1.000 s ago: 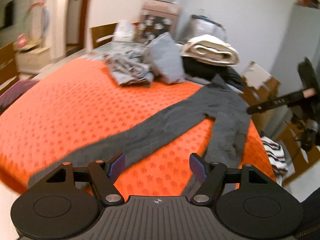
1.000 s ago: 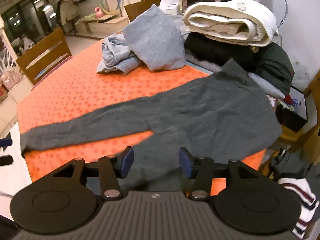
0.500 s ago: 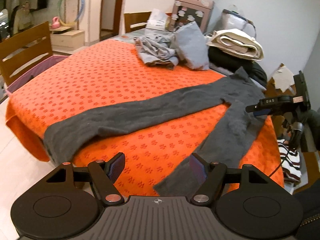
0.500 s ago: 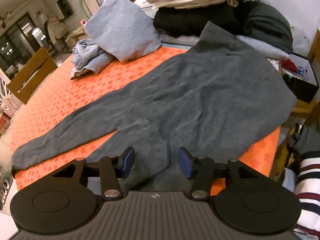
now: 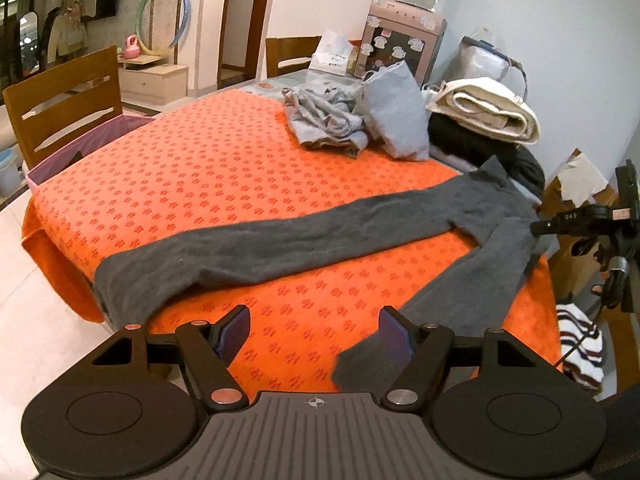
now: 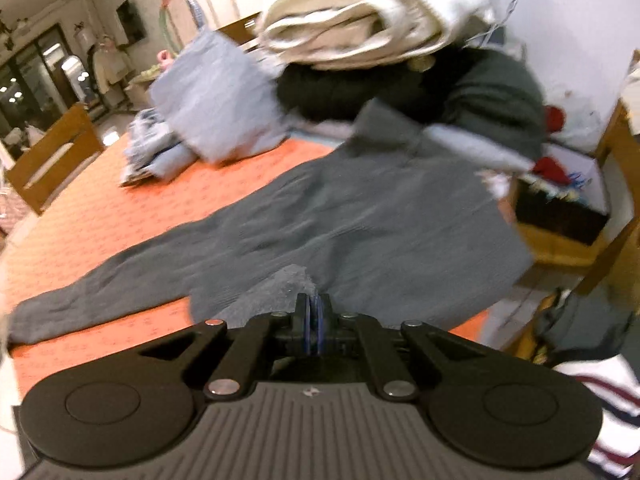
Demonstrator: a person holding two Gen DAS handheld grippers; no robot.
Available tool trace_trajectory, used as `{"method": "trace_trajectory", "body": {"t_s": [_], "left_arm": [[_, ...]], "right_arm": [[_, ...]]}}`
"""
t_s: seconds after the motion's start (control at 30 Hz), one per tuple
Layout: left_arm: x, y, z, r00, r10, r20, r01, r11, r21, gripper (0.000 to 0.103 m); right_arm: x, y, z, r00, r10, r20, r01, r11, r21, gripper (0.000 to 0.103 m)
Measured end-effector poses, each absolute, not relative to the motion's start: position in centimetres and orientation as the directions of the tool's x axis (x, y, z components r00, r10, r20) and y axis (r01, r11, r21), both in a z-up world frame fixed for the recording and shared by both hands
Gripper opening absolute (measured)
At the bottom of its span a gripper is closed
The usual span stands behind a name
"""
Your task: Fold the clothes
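Observation:
Dark grey trousers (image 5: 280,248) lie spread on the orange tablecloth (image 5: 200,184), one leg running to the left edge and the other toward me. My left gripper (image 5: 314,334) hovers open over the cloth at the near edge. The near leg's cuff (image 5: 360,364) lies just by its right finger, not gripped. In the right wrist view the trousers (image 6: 360,216) fill the middle. My right gripper (image 6: 314,308) is shut, with a bunched fold of the grey fabric at its tips where the two legs meet.
At the table's far side sit a crumpled grey-blue garment (image 5: 332,120), a folded light grey piece (image 5: 396,120), a rolled cream blanket (image 5: 484,112) and dark clothes (image 5: 472,144). A wooden chair (image 5: 64,100) stands left. A striped garment (image 5: 580,344) hangs at the right.
The right gripper has dropped closer to the trousers and its jaws have gone from open to shut on the fabric. The left view has swung, showing more of the table's left side.

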State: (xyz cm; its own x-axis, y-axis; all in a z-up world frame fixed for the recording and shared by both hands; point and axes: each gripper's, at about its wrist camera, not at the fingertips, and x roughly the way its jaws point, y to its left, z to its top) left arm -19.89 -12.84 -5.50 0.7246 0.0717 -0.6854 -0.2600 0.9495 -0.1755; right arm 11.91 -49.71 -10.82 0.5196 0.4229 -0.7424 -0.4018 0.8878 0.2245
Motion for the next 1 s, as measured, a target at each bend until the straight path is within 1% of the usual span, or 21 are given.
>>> {"method": "trace_trajectory", "body": {"t_s": [0.33, 0.47, 0.63, 0.7, 0.73, 0.8, 0.9, 1.0], "left_arm": [[-18.2, -13.8, -4.0, 0.750, 0.056, -0.659, -0.244, 0.949, -0.198, 0.073], [-18.0, -13.5, -4.3, 0.744, 0.073, -0.664, -0.275, 0.940, -0.204, 0.073], [-18.4, -12.4, -4.9, 0.733, 0.106, -0.672, -0.336, 0.915, -0.222, 0.073], [-18.7, -11.7, -5.2, 0.729, 0.123, -0.674, -0.364, 0.903, -0.229, 0.073], [-18.9, -11.4, -5.4, 0.726, 0.134, -0.675, -0.380, 0.895, -0.231, 0.073], [-19.3, -10.5, -5.7, 0.719, 0.155, -0.678, -0.413, 0.880, -0.237, 0.073], [-20.1, -9.2, -6.4, 0.707, 0.188, -0.681, -0.459, 0.855, -0.241, 0.073], [-21.0, -7.8, -7.2, 0.694, 0.218, -0.686, -0.497, 0.835, -0.237, 0.073]], "right_arm": [[17.9, -54.7, -11.6, 0.608, 0.273, -0.746, -0.293, 0.950, 0.109, 0.004], [19.7, -55.4, -12.9, 0.602, 0.219, -0.768, -0.258, 0.963, 0.073, 0.004], [20.1, -54.9, -14.7, 0.576, 0.188, -0.795, -0.249, 0.967, 0.049, 0.006], [19.9, -54.5, -14.6, 0.585, 0.172, -0.793, -0.243, 0.970, 0.032, 0.015], [19.7, -54.3, -14.3, 0.592, 0.170, -0.788, -0.244, 0.969, 0.025, 0.017], [19.1, -53.9, -13.2, 0.609, 0.175, -0.774, -0.257, 0.966, 0.016, 0.026], [17.7, -53.1, -11.0, 0.629, 0.212, -0.748, -0.296, 0.955, 0.022, 0.032], [16.2, -52.1, -9.1, 0.630, 0.259, -0.732, -0.334, 0.942, 0.045, 0.033]]}}
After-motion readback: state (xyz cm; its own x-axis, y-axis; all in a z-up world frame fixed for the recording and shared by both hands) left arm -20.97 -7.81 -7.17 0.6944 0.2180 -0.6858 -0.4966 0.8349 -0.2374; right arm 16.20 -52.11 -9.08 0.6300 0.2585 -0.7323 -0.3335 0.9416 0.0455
